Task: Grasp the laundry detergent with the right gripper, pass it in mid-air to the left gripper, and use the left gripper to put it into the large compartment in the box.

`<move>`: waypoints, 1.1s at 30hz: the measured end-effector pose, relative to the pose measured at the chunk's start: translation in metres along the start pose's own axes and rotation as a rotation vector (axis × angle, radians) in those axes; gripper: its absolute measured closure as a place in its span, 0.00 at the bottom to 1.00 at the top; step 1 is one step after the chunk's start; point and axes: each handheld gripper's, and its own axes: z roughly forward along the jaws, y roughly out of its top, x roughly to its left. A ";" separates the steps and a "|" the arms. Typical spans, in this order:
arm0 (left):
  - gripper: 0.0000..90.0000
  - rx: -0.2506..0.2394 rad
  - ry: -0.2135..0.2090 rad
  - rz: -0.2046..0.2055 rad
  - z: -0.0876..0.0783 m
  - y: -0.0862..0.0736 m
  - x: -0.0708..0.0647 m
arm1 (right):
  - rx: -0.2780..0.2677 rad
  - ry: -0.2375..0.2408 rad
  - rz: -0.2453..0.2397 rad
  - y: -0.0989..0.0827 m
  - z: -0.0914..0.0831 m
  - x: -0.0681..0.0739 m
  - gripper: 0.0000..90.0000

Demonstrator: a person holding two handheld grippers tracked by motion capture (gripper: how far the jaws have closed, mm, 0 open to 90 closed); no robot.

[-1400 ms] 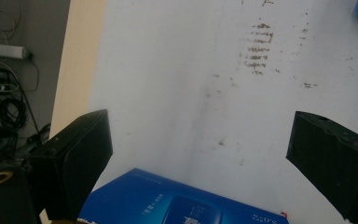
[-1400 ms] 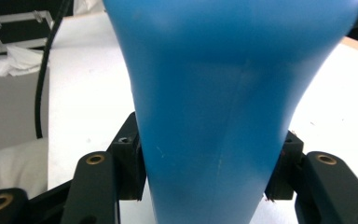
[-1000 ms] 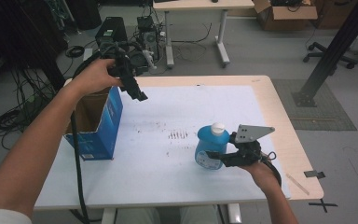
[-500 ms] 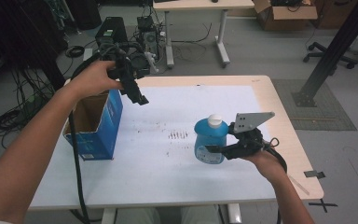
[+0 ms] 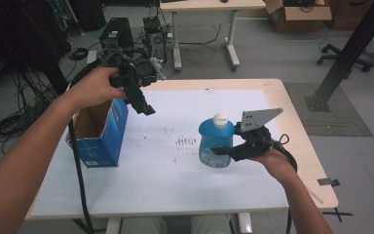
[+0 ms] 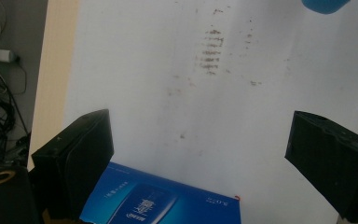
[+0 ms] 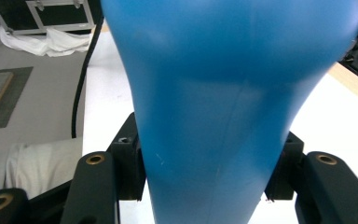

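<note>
Nearest the table's front edge, toward its right side, the right gripper (image 5: pixel 219 151) pinches a round blue plastic bottle with a white cap (image 5: pixel 215 141), lifted just off the white sheet. Farther back, the left gripper (image 5: pixel 143 105) hangs with jaws spread wide above an open blue cardboard box (image 5: pixel 100 129) at the left edge.

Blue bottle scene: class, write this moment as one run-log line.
right gripper: shut on blue bottle, lifted off table | left gripper: open, empty, above blue box

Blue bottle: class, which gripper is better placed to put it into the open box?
Right. The right gripper already clamps the blue bottle; the left gripper hangs open above the box.
</note>
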 end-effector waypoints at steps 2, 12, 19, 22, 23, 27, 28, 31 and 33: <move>0.09 0.001 -0.004 0.002 -0.001 0.001 -0.003 | 0.000 0.009 -0.001 0.002 0.002 -0.001 0.49; 0.09 -0.013 -0.023 0.017 -0.011 0.003 -0.021 | 0.014 0.056 -0.037 0.016 0.013 -0.004 0.49; 0.09 -0.022 -0.052 0.035 -0.016 0.003 -0.035 | 0.018 0.088 -0.057 0.021 0.026 -0.007 0.49; 0.09 -0.019 -0.066 0.044 -0.017 0.004 -0.038 | 0.023 0.099 -0.063 0.024 0.032 -0.008 0.49; 0.09 -0.018 -0.072 0.048 -0.017 0.004 -0.040 | 0.024 0.106 -0.067 0.025 0.034 -0.009 0.49; 0.09 -0.021 -0.102 0.054 -0.018 0.005 -0.044 | 0.027 0.112 -0.074 0.027 0.038 -0.009 0.49; 0.09 -0.022 -0.106 0.055 -0.018 0.005 -0.045 | 0.028 0.115 -0.078 0.028 0.039 -0.009 0.49; 0.09 -0.018 -0.124 0.058 -0.017 0.007 -0.048 | 0.027 0.122 -0.086 0.031 0.043 -0.011 0.49; 0.09 -0.023 -0.142 0.062 -0.016 0.008 -0.049 | 0.028 0.125 -0.088 0.032 0.046 -0.011 0.49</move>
